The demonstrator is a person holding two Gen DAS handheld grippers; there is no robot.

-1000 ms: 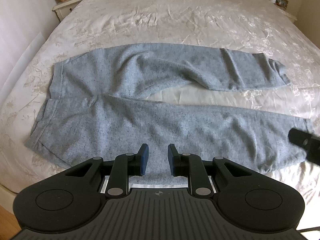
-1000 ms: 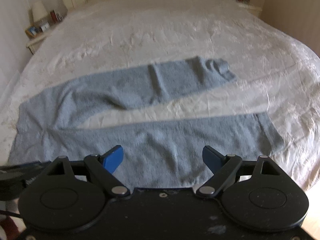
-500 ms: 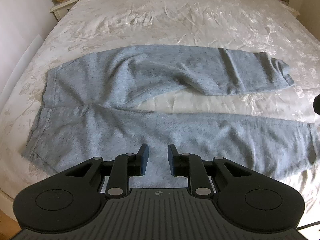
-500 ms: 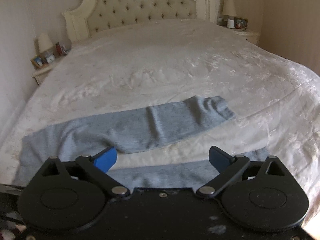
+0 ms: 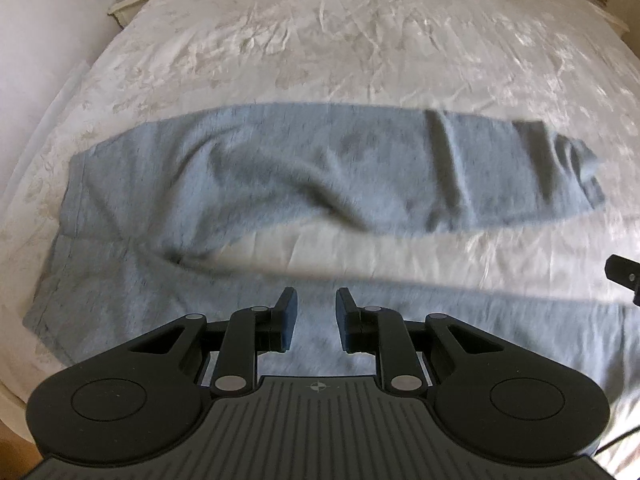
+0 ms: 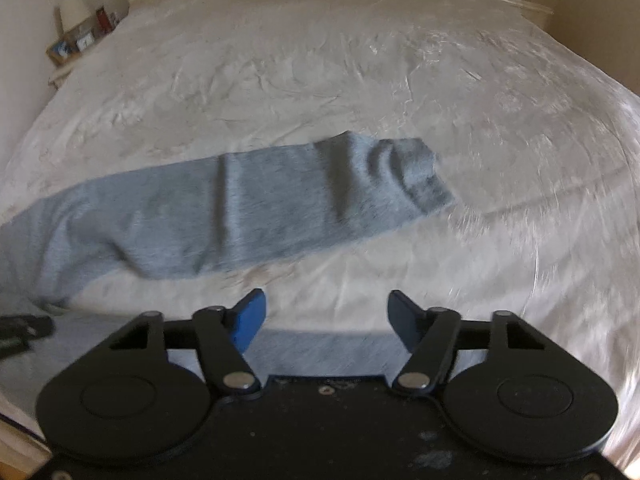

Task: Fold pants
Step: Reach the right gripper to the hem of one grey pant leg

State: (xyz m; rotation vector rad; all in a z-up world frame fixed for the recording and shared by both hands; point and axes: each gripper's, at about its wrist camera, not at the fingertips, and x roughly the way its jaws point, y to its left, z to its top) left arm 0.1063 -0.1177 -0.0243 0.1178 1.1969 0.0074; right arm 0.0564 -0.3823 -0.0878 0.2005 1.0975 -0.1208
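Pants (image 5: pixel 304 184) flat across bed (image 5: pixel 360 40)

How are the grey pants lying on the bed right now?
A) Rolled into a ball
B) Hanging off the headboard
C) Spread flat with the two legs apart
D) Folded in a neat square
C: the pants lie flat on the bedspread, and a strip of white cover shows between the far leg and the near leg.
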